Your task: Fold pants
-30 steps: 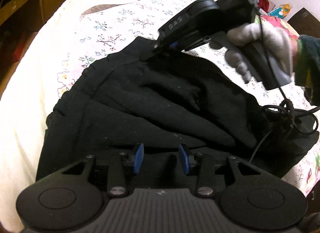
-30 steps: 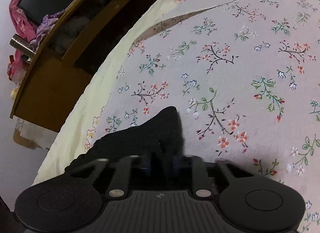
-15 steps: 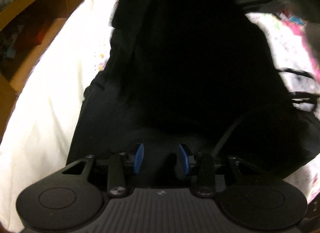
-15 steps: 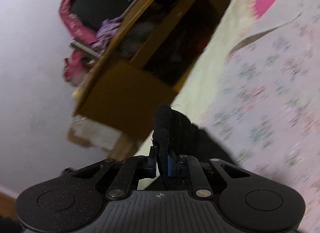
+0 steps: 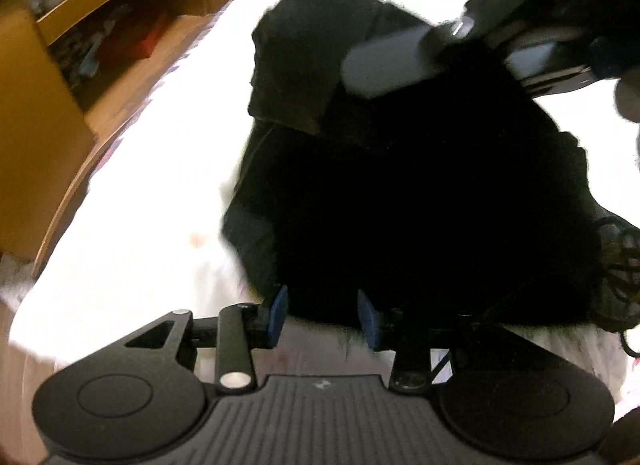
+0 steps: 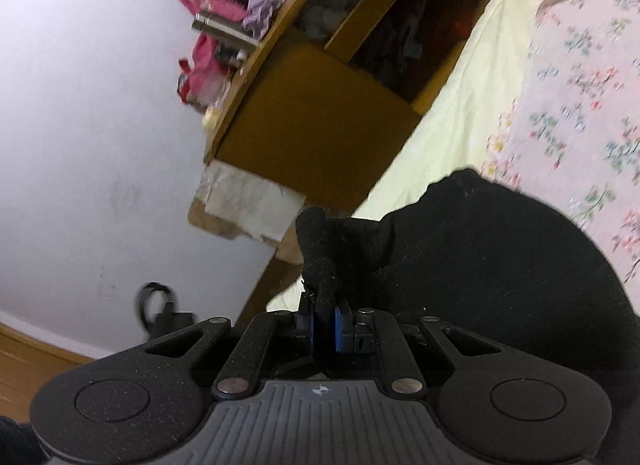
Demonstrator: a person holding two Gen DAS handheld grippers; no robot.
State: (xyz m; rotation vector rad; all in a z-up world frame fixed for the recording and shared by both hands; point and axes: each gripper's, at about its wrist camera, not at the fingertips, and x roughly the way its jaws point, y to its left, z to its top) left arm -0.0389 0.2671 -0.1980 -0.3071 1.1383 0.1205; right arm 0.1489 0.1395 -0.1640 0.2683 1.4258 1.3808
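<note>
The black pants (image 5: 420,193) lie bunched on the flowered bedsheet (image 5: 160,225). My left gripper (image 5: 322,315) is open, its blue pads at the near edge of the pants with nothing between them. My right gripper (image 6: 320,325) is shut on a pinched fold of the black pants (image 6: 500,265), which drape to its right. In the left wrist view the right gripper's body (image 5: 500,25) is blurred above the far part of the pants, holding cloth up.
A wooden shelf unit (image 5: 60,85) with clutter stands left of the bed; it also shows in the right wrist view (image 6: 320,105). A white wall (image 6: 100,145) lies beyond. A black cable (image 5: 620,265) trails at the right of the pants.
My right gripper has lifted the pinched pants edge and swung it over toward the left, so cloth now covers the pile. My left gripper has drawn back to the pants' near edge, still open.
</note>
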